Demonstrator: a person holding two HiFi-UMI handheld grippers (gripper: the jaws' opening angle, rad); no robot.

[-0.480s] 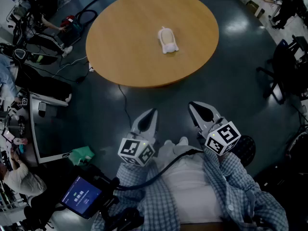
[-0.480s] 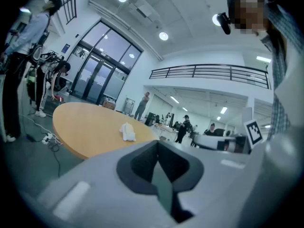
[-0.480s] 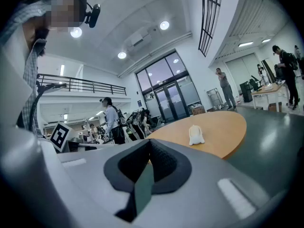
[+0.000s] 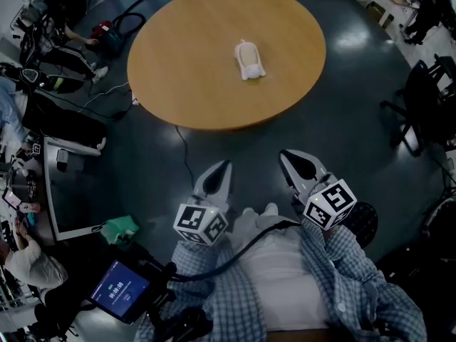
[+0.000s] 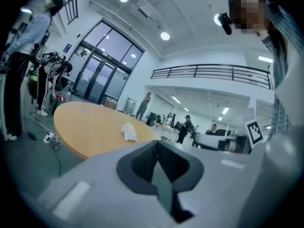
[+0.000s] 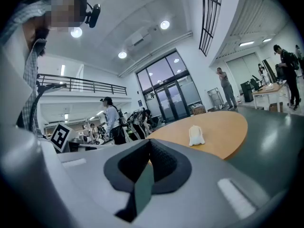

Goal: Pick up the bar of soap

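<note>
Both claws, my left gripper (image 4: 219, 171) and right gripper (image 4: 296, 161), are closed and empty, well apart from the bar of soap (image 4: 249, 60) lying mid round table (image 4: 178, 63). Probably light, rigid, slippery; best pinched across its narrow width.

In the head view both claws sit in the lower middle of the frame, side by side but apart, close in front of the person's torso. The left claw (image 4: 216, 179) lies left of centre, its tip aimed up and slightly right, with the left marker cube (image 4: 201, 224) just below it. The right claw (image 4: 302, 169) lies right of centre, its tip aimed up and slightly left, with the right marker cube (image 4: 329, 204) at its lower right. A checked left sleeve (image 4: 187, 276) and right sleeve (image 4: 356, 276) rise from the bottom edge toward the cubes. Each gripper view shows its jaws pressed together, nothing between them.
</note>
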